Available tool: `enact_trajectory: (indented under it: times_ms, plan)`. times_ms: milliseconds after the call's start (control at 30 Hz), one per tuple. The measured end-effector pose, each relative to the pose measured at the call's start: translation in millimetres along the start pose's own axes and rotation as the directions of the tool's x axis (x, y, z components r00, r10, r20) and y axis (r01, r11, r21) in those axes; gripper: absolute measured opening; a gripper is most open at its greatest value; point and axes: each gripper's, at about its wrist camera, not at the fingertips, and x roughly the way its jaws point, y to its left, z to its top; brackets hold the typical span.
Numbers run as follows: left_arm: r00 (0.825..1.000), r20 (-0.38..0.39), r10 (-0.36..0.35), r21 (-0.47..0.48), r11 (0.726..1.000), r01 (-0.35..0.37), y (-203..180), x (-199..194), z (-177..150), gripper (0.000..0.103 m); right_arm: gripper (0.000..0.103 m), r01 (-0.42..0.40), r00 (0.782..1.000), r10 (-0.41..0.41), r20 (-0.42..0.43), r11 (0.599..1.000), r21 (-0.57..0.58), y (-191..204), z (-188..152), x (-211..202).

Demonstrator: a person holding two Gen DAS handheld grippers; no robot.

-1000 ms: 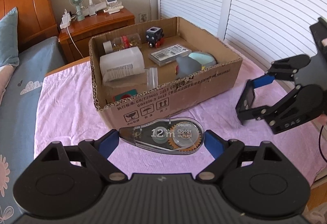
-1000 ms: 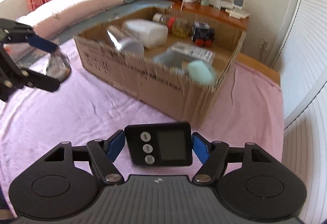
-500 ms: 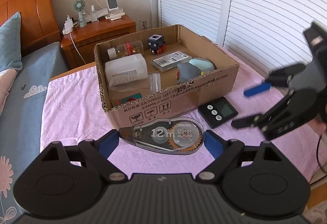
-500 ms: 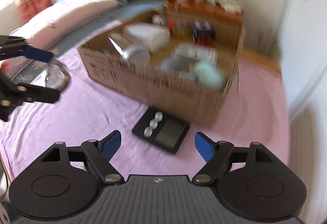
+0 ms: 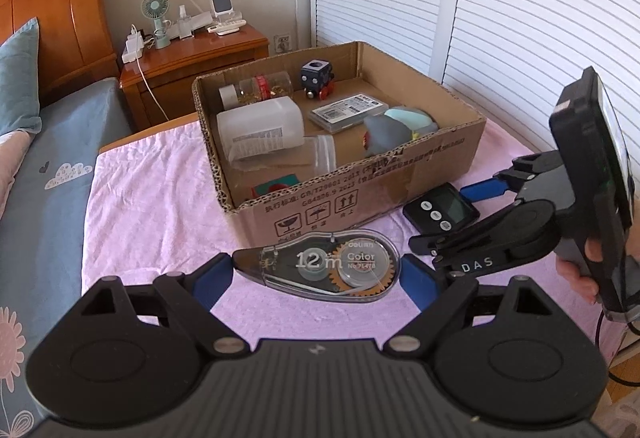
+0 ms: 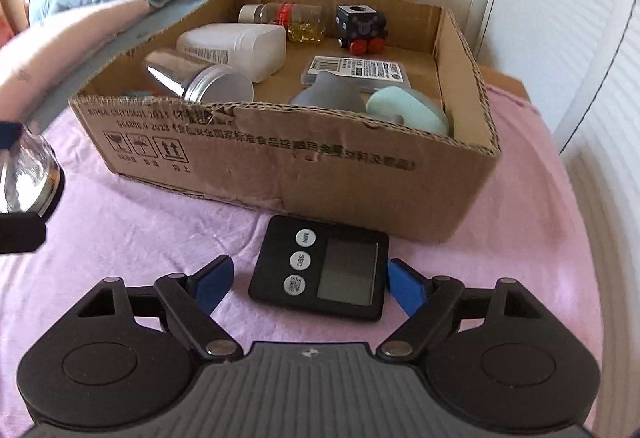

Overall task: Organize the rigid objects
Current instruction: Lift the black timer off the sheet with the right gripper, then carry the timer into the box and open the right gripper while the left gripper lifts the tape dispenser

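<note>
A: Timer (image 6: 320, 270) now lies flat on the pink cloth (image 6: 132, 246), just near of the box (image 6: 280, 166); a second ago the right gripper (image 6: 308, 278) had it pinched in the air. Jaws have just been opening. They stand spread either side of the timer: right pad at its edge, left pad clear of it.

B: Left gripper (image 5: 316, 270)?

A: Pinching the tape dispenser (image 5: 320, 264) end to end, hovering near the box's near wall. No change.

B: Risks?

A: Right pad looks about touching the timer's edge. Pulling away at a slant could drag it or tip it against the cardboard. Also, it sits outside the box; if it belongs inside, that's undone.

B: And the dispenser?

A: Long, smooth, held only at its tips. A twist of the wrist could pivot it loose. Right gripper is close by on the right, so the two could knock together.
</note>
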Motion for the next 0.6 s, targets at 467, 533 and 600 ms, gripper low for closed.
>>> enact_trajectory:
  times_ms: [467, 533, 600]
  plan:
    - [1.000, -0.003, 0.003, 0.005, 1.000, -0.003, 11.0, -2.0, -3.0, 0.089, 0.076, -0.038, 0.999, 0.037, -0.008, 0.998, -0.051, -1.6, 7.8, -20.8]
    - [1.000, 0.004, 0.005, 0.010, 1.000, -0.005, 10.3, -4.5, -2.1, 0.089, 0.076, -0.049, 0.999, 0.049, 0.000, 0.997, -0.052, -2.6, 11.5, -30.1]
    - [1.000, 0.010, 0.006, 0.012, 1.000, -0.006, 9.3, -6.7, -1.0, 0.089, 0.076, -0.050, 0.998, 0.051, 0.024, 0.997, -0.061, -4.2, 15.3, -44.3]
